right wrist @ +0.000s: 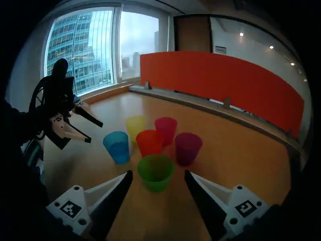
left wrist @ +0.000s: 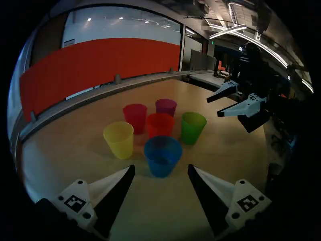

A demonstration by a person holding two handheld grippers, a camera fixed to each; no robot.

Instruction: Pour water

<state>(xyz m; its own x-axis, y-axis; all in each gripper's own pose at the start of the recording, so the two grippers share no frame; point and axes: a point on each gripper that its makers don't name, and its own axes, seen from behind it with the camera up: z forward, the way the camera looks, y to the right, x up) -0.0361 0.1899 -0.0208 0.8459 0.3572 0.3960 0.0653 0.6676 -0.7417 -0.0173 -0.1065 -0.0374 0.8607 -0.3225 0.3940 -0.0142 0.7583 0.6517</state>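
Note:
Several plastic cups stand clustered upright on a wooden table (left wrist: 224, 152). In the left gripper view the blue cup (left wrist: 162, 156) is nearest, just ahead of my open left gripper (left wrist: 160, 172), with yellow (left wrist: 119, 139), orange (left wrist: 160, 125), green (left wrist: 192, 127), red (left wrist: 135, 117) and purple (left wrist: 166, 107) cups behind. The right gripper (left wrist: 212, 107) hovers open at the far right. In the right gripper view the green cup (right wrist: 155, 172) sits between the tips of my open right gripper (right wrist: 157, 176), before the orange (right wrist: 149, 142), blue (right wrist: 116, 146), yellow (right wrist: 135, 127), red (right wrist: 166, 130) and purple (right wrist: 187, 148) cups. The left gripper (right wrist: 93, 131) hangs open at left.
A long orange partition (left wrist: 100, 64) with a low ledge runs along the table's far side. Large windows (right wrist: 80, 52) show buildings outside. The person holding the grippers appears as a dark shape (left wrist: 257, 68) at the table's edge. Bare tabletop lies around the cups.

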